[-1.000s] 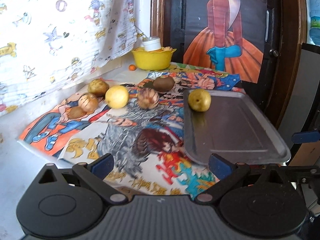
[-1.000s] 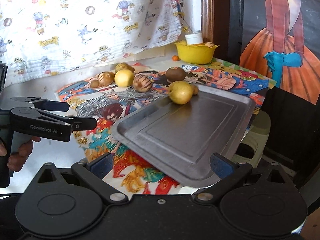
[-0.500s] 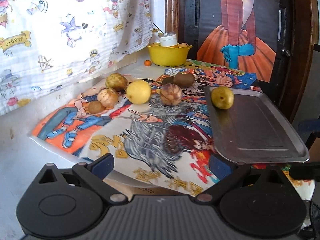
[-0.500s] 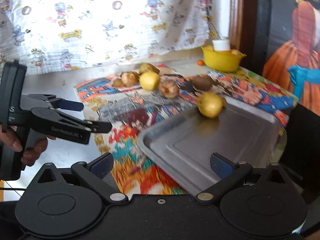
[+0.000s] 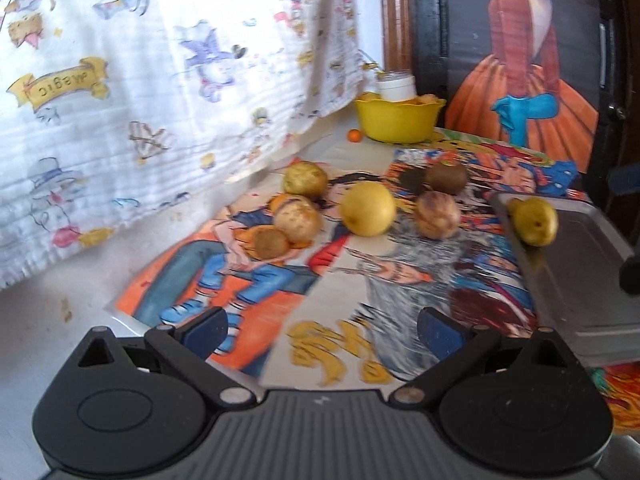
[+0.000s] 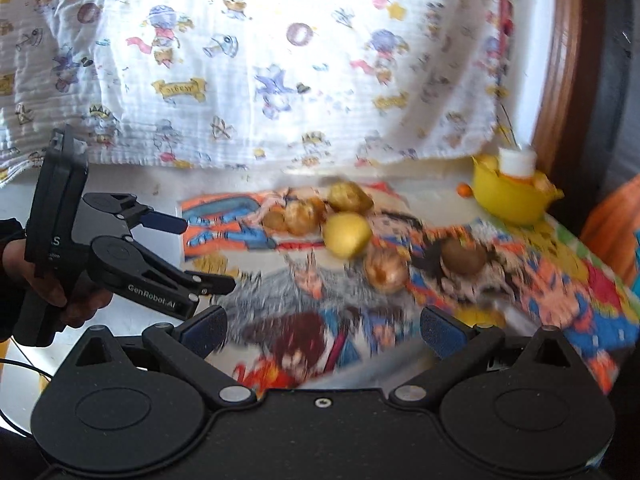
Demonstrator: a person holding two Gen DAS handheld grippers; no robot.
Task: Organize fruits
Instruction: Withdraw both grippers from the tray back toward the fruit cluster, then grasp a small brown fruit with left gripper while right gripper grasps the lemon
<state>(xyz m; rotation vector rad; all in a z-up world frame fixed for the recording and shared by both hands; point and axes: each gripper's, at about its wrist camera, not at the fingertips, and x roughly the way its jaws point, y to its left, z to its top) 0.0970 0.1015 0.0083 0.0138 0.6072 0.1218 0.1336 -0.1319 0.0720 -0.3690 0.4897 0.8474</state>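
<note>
Several fruits lie on a colourful printed mat [image 5: 280,300]: a yellow fruit [image 5: 368,208], a speckled round fruit [image 5: 300,220], a small brown kiwi [image 5: 272,242], a brownish fruit [image 5: 436,215], a dark kiwi [image 5: 446,178] and a yellowish fruit [image 5: 305,178]. One yellow-green fruit [image 5: 535,221] sits on the far corner of the metal tray [image 5: 580,280]. My left gripper [image 5: 322,326] is open and empty, short of the fruits. My right gripper [image 6: 322,328] is open and empty over the mat; the yellow fruit [image 6: 347,235] lies ahead. The left gripper [image 6: 204,254] shows at left, held by a hand.
A yellow bowl [image 5: 396,120] with a white jar [image 5: 396,86] stands at the back beside a tiny orange fruit [image 5: 354,135]. A patterned white cloth [image 5: 160,80] hangs along the left. A dark framed picture [image 5: 520,80] stands behind the tray.
Both grippers have swung left and moved closer to the loose fruits. The tray has slid toward the right edge of the left view and nearly out of the right view. Both remain open.
</note>
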